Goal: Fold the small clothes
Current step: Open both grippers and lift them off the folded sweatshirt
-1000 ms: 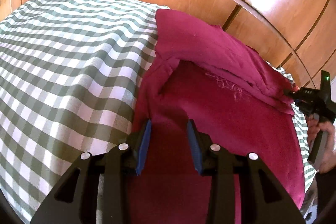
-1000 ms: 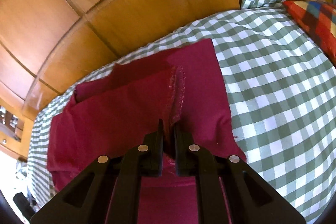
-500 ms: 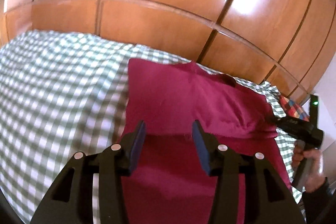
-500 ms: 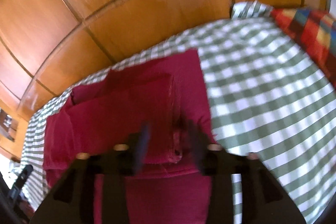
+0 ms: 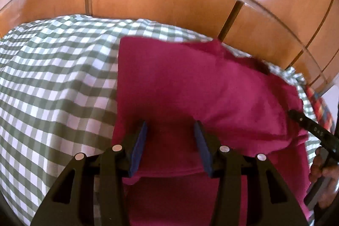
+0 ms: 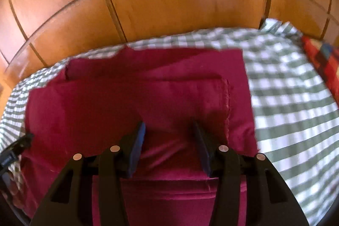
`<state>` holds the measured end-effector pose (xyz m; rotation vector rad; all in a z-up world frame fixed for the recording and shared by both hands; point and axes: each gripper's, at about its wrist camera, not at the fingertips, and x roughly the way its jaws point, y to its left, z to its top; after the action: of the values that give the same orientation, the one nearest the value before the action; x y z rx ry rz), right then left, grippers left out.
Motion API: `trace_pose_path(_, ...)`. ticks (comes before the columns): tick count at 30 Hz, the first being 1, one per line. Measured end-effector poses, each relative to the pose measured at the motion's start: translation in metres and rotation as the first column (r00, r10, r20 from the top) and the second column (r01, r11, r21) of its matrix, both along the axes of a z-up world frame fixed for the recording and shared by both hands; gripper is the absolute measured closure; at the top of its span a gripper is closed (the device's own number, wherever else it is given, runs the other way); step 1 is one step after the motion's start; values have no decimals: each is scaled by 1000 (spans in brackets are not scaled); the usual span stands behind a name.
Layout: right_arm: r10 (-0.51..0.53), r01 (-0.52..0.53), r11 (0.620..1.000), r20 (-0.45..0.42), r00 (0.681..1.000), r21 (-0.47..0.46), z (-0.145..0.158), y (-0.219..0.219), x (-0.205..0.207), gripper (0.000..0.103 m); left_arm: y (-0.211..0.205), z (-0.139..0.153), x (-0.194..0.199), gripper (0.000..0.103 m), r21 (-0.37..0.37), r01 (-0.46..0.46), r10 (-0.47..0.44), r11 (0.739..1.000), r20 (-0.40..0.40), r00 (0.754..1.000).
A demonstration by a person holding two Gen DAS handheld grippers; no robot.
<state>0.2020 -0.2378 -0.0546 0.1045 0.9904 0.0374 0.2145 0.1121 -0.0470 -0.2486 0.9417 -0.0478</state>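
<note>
Black jaws with blue pads stand wide apart on both claws, and neither holds anything. The left gripper (image 5: 170, 137) hovers over the near part of the crimson garment (image 5: 190, 88), its pads (image 5: 138, 145) clear of the cloth as far as the view shows. The right gripper (image 6: 168, 139) is equally wide, poised above the same garment (image 6: 135, 103) close to a stitched hem that runs along its right side.

Outward from the claws, the garment lies on the green-and-white checked bedspread (image 5: 53, 77), with an upper layer turned over a lower one and a straight folded edge running across near the pads. By that look, at least one fold is laid down and released. Judging from the wide, loose shape, another fold or some smoothing probably remains.

Beyond the bed stand glossy wooden panels (image 6: 169, 3), and a red patterned cloth (image 6: 324, 60) sits at the far right.
</note>
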Motion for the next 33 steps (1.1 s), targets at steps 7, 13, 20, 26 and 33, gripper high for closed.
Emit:
trace_pose_path(7,21,-19,999,45,999,-42,-2,5,-7,56,40,28,-15,42,-123,-94,107,988,105,989)
trace_pose_path(13,20,-18,999,51,998,-41,-1,6,-7,56,85,21,20,42,-176,-162,176,971,65,982)
trace_pose_path(20,22,-19,999,59,998,-49,-2,5,-9,56,75,-14,54,51,-44,-198,196,979,-34,980)
trace_pose_path(26,20,-18,999,67,998,-39,-3,5,-10,56,65,-29,54,45,72,-200,201,977,-3,980)
trace_pose_path(33,17,-15,999,71,997,-29,-3,4,-10,56,58,8,20,47,93,-212,203,973,101,974)
